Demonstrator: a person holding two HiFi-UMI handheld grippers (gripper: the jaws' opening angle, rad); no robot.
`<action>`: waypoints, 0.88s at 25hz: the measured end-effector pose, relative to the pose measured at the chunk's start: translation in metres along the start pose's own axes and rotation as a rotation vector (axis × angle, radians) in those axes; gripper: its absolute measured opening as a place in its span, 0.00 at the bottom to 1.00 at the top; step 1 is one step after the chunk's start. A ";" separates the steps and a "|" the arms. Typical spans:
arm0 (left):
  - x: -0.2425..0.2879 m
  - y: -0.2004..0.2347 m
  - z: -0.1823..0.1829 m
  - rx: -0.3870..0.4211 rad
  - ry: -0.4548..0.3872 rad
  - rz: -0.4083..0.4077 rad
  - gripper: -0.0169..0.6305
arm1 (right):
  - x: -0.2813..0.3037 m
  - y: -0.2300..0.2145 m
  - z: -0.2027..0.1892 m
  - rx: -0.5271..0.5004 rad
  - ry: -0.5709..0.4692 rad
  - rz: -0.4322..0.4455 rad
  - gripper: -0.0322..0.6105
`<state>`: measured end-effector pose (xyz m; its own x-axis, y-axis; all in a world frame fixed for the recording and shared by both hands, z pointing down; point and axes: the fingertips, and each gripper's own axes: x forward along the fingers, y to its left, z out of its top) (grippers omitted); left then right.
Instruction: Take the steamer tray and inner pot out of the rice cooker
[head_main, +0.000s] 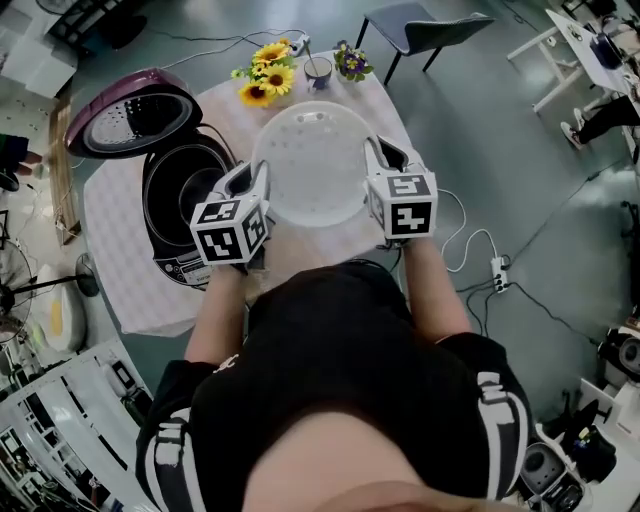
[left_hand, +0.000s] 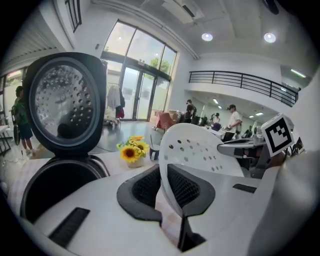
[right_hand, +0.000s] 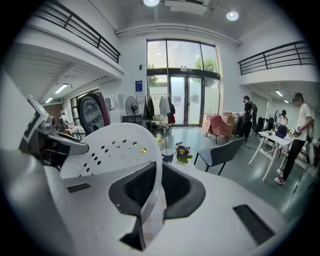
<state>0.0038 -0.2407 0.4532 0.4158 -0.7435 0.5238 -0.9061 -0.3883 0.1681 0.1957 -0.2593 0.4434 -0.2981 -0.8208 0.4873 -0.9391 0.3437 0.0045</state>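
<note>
Above table (head_main: 118, 235), left gripper (head_main: 255, 180) and right gripper (head_main: 385, 158) fingers tight on steamer tray (head_main: 315, 165)

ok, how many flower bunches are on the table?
2. Sunflowers sit at the far edge of the table, left of the cup; purple flowers sit right of it. The held tray could hide more.

No legible text, brand or number anywhere.
- Marker cube (head_main: 231, 232) on left gripper (head_main: 256, 178), marker cube (head_main: 405, 205) on right gripper (head_main: 378, 152): black-white square patterns only, no letters.
- Rice cooker (head_main: 152, 205) control panel (head_main: 178, 268): print too small to read.
- Blue sign (right_hand: 138, 88) beside glass doors: blurred.
</note>
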 end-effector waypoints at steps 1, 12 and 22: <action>0.005 -0.005 0.000 -0.003 0.003 0.001 0.08 | 0.001 -0.007 -0.001 0.001 0.002 0.002 0.10; 0.059 -0.032 -0.015 -0.045 0.038 0.015 0.09 | 0.028 -0.059 -0.026 0.008 0.050 0.024 0.10; 0.102 -0.019 -0.020 -0.070 0.044 0.021 0.09 | 0.070 -0.078 -0.038 0.033 0.078 0.021 0.10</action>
<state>0.0617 -0.2982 0.5199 0.3945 -0.7254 0.5640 -0.9183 -0.3332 0.2137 0.2543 -0.3261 0.5109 -0.3046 -0.7752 0.5534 -0.9383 0.3443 -0.0342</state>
